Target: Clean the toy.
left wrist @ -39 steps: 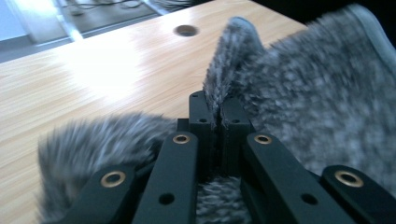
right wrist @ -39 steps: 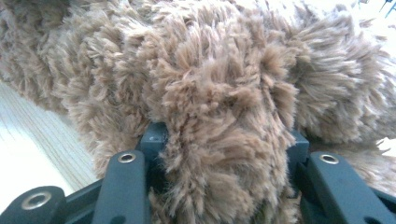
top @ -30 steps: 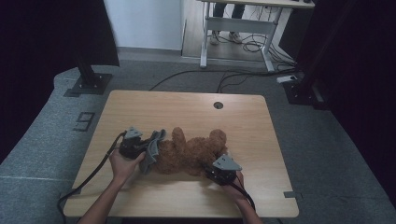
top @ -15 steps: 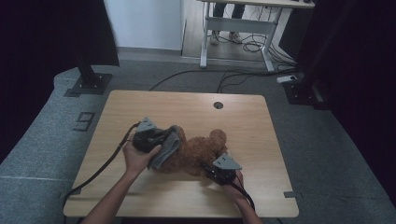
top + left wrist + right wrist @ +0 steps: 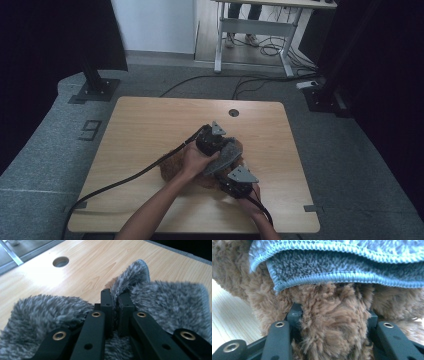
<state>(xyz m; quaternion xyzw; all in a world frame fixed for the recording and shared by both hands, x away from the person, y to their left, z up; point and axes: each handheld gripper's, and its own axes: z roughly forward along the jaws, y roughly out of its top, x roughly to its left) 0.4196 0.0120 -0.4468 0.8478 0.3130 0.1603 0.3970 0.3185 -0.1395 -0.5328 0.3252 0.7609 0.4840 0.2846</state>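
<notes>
On wooden table (image 5: 150,130), grey carpet (image 5: 45,160) around: left gripper (image 5: 113,298) jaws clamp grey cloth (image 5: 170,300); right gripper (image 5: 332,315) jaws clamp brown plush toy (image 5: 332,305).

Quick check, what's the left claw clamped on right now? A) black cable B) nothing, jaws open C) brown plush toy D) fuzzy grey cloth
D. In the left gripper view the left claw has its jaws nearly together with a fold of the fuzzy grey cloth pinched between them; the brown plush toy sits in the right claw instead.
</notes>
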